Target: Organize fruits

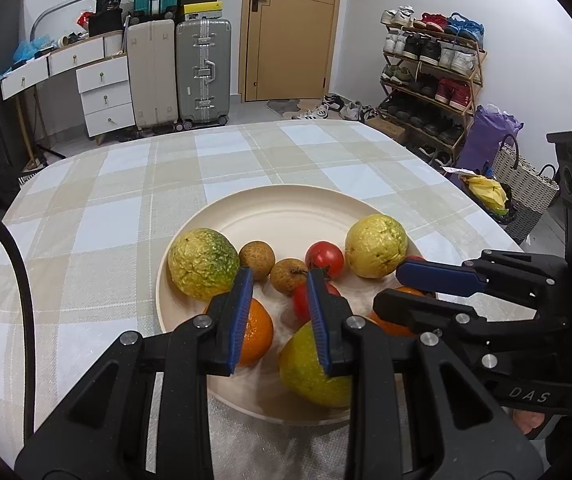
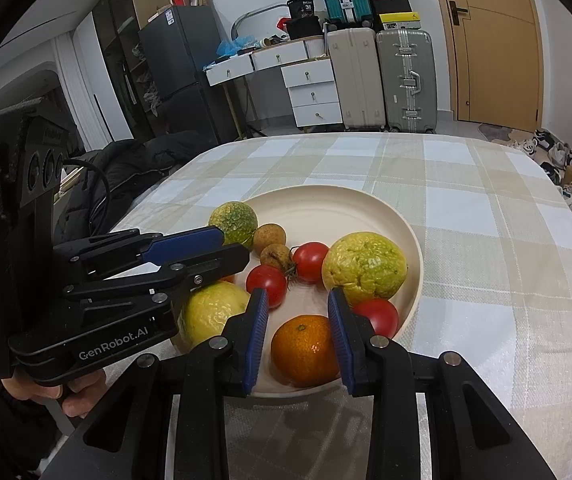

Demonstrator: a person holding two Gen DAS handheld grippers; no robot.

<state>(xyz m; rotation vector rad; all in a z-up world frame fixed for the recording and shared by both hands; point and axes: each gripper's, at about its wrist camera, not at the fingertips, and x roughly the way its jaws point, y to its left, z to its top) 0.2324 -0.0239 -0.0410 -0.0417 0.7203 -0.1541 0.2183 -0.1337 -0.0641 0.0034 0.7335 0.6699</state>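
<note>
Left gripper [image 1: 279, 280] hovering over plate [image 1: 286, 204] with fingers apart, right gripper [image 2: 298, 308] hanging fingers apart either side of orange [image 2: 305, 350], tomatoes [image 2: 309, 261] lying beside it

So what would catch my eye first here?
Probably the cream plate on the checked table, piled with fruit: red tomatoes, knobbly yellow-green fruits and an orange. Next, the two black grippers with blue fingers, both open. The right gripper frames the orange; the left gripper hovers over the plate's near side.
</note>
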